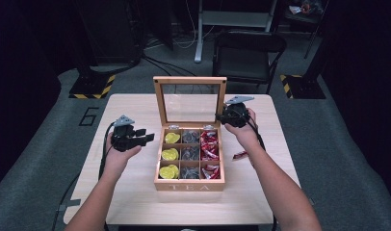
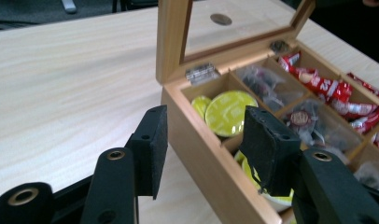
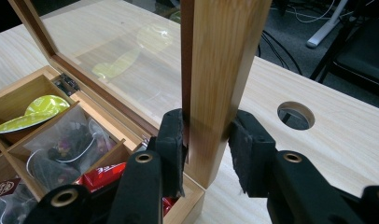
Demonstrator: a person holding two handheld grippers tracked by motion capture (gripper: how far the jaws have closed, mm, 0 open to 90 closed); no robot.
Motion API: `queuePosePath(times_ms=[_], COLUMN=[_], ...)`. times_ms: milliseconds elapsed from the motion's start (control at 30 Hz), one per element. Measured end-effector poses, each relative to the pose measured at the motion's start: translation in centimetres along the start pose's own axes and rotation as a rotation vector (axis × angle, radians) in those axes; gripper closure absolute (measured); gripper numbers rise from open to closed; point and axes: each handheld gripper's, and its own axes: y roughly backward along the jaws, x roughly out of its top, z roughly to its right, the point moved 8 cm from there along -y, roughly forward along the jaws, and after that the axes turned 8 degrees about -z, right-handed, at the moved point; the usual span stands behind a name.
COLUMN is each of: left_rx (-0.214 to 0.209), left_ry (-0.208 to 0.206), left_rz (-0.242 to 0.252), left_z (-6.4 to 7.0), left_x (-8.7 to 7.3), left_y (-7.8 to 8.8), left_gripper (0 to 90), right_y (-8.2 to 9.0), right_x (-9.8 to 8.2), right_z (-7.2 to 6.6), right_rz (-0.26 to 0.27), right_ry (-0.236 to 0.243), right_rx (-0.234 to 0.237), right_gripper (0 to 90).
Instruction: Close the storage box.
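The right gripper point(image 3: 206, 140) is clenched on the right-hand side rail of the upright glass-paned wooden lid point(image 3: 220, 70), one black pad pressed to each face of the rail just above the hinge corner. In the high view that gripper point(image 1: 221, 117) sits at the lid's right edge, with the person's right hand point(image 1: 244, 127) behind it. The lid point(image 1: 189, 98) stands open at the back of the pale wooden tea box with nine compartments point(image 1: 188, 184), which rests in the middle of the light wooden table point(image 1: 136, 192). The box's left column holds round yellow-green capsules point(image 1: 170, 154), its middle column clear sachets of dark tea point(image 1: 189, 154), and its right column red foil wrappers point(image 1: 210, 151). One more red wrapper point(image 1: 240, 155) lies on the table just beside the box's right wall. The left gripper point(image 2: 204, 140) grasps nothing: its jaws stand apart, one pad outside the box's left wall and the other above the yellow-green capsules point(image 2: 227, 112) in that column, without pressing on either. In the high view it point(image 1: 148, 137) hovers just left of the box, held by the left hand point(image 1: 119, 154).
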Motion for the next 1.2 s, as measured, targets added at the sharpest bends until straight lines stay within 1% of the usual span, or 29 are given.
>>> queuePosePath(times_ms=[33, 67, 100, 133, 167, 233, 300, 333, 400, 433, 467, 500, 567, 600, 733, 767, 800, 833, 933, 1067, 1100, 1200], left_rx=[0.0, -0.002, -0.003, -0.001, 0.004, 0.009, 0.015, 0.015, 0.021, 0.022, 0.029, 0.027, 0.032, 0.033, 0.041, 0.04, 0.038, 0.043, 0.051, 0.066, 0.069, 0.08], left_ry=[-0.004, -0.001, -0.012, -0.016, -0.021, -0.029, -0.028, -0.018, -0.029, -0.033, -0.038, -0.042, -0.048, -0.06, -0.057, -0.06, -0.059, -0.061, -0.066, -0.092, -0.093, -0.103], left_rz=[-0.001, 0.01, 0.004, 0.003, 0.009, 0.005, 0.013, 0.018, 0.012, 0.005, 0.015, 0.012, 0.017, 0.01, 0.014, 0.023, 0.018, 0.016, 0.018, 0.024, 0.029, 0.034], left_z=[0.0, 0.0, 0.0, -0.1, -0.1, -0.2, -0.3, -0.2, -0.3, -0.3, -0.3, -0.3, -0.3, -0.4, -0.5, -0.5, -0.5, -0.5, -0.4, 0.1, 0.1, 0.3], left_x=[0.3, 0.8, 1.1, 1.4, 1.8, 2.4, 3.1, 3.4, 4.0, 4.2, 4.6, 5.0, 5.6, 5.8, 6.6, 6.8, 6.9, 6.9, 7.1, 7.7, 7.8, 8.3], left_y=[0.0, 0.0, 0.0, 0.0, 0.0, -0.1, -0.2, -0.3, -0.5, -0.5, -0.5, -0.4, -0.3, -0.3, -0.3, -0.3, -0.3, -0.5, -0.7, -1.0, -1.1, -1.2], left_gripper=[51.7, 52.2, 52.9, 53.3, 53.5, 53.7, 53.7, 53.8, 53.9, 53.9, 54.0, 54.2, 54.2, 54.3, 54.3, 54.3, 54.3, 54.3, 54.3, 54.3, 54.3, 54.3], right_y=[0.0, 0.0, 0.1, 0.1, 0.1, 0.2, 0.2, 0.2, 0.2, 0.3, 0.3, 0.3, 0.3, 0.3, 0.3, 0.3, 0.3, 0.3, 0.4, 0.5, 0.5, 0.5], right_x=[0.0, 0.0, -0.1, -0.1, -0.1, -0.2, -0.2, -0.2, -0.2, -0.3, -0.3, -0.3, -0.3, -0.3, -0.3, -0.4, -0.4, -0.4, -0.5, -0.5, -0.6, -0.6], right_z=[0.0, -0.1, -0.1, -0.1, -0.2, -0.3, -0.3, -0.3, -0.3, -0.4, -0.3, -0.3, -0.4, -0.4, -0.4, -0.4, -0.5, -0.4, -0.5, -0.6, -0.6, -0.7], right_rz=[0.004, 0.007, 0.007, 0.008, 0.006, 0.006, 0.008, 0.011, 0.013, 0.014, 0.015, 0.014, 0.017, 0.018, 0.024, 0.024, 0.023, 0.027, 0.026, 0.032, 0.033, 0.033], right_ry=[0.001, 0.005, -0.001, 0.011, 0.002, 0.002, 0.01, 0.008, 0.015, 0.011, 0.021, 0.023, 0.018, 0.019, 0.013, 0.013, 0.008, 0.02, 0.018, 0.015, 0.021, 0.018], right_rx=[-0.003, -0.004, -0.004, -0.008, -0.004, -0.006, -0.007, -0.006, -0.01, -0.008, -0.011, -0.01, -0.01, -0.011, -0.014, -0.014, -0.011, -0.012, -0.014, -0.014, -0.015, -0.016], right_gripper=[65.2, 65.2, 65.1, 65.1, 65.2, 65.1, 65.1, 65.1, 65.1, 65.1, 65.1, 65.1, 65.1, 65.1, 65.1, 65.0, 65.0, 65.0, 64.9, 64.8, 64.8, 64.7])
